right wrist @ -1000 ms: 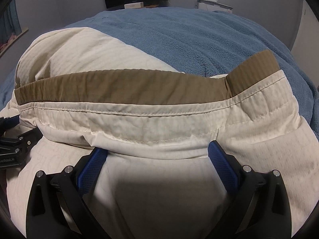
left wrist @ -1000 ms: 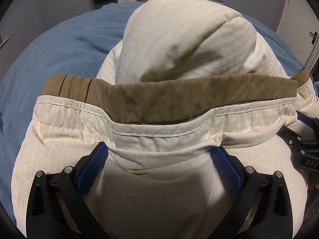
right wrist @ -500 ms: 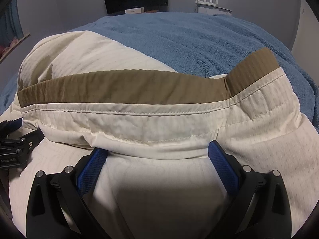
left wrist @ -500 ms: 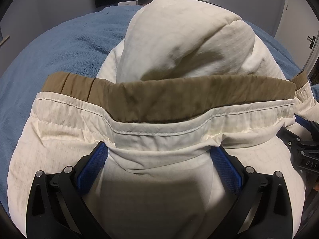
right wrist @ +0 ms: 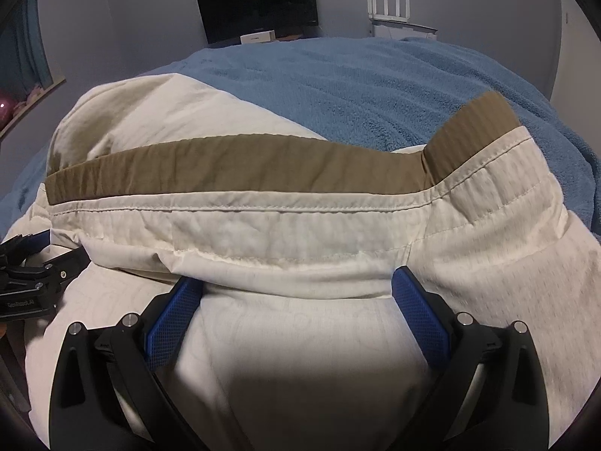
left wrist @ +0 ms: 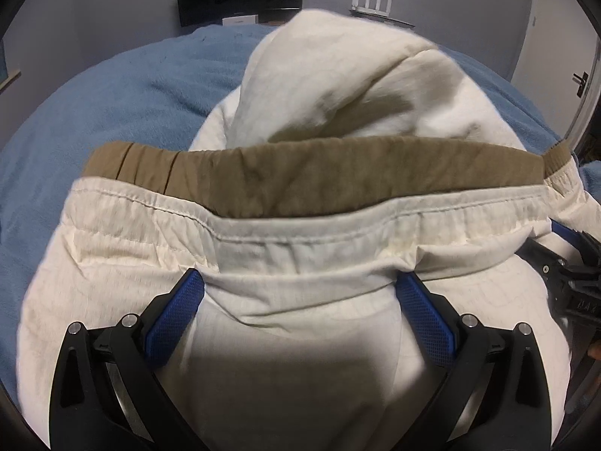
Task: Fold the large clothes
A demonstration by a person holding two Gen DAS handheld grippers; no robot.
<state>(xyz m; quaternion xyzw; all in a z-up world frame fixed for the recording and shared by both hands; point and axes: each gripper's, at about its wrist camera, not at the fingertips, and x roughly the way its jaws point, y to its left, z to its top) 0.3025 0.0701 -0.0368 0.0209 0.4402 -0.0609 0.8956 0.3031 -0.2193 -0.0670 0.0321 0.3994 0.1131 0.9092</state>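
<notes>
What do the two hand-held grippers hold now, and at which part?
It cannot be told. Cream fabric garment near its brown waistband drapes over both the left hand-held gripper and the right hand-held gripper, hiding the fingertips; the blue pads stand wide apart.

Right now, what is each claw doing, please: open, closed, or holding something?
Left claw: fingers spread wide, cream garment bunched between them; grip cannot be told.
Right claw: the same, garment between wide fingers; cannot be told.
</notes>
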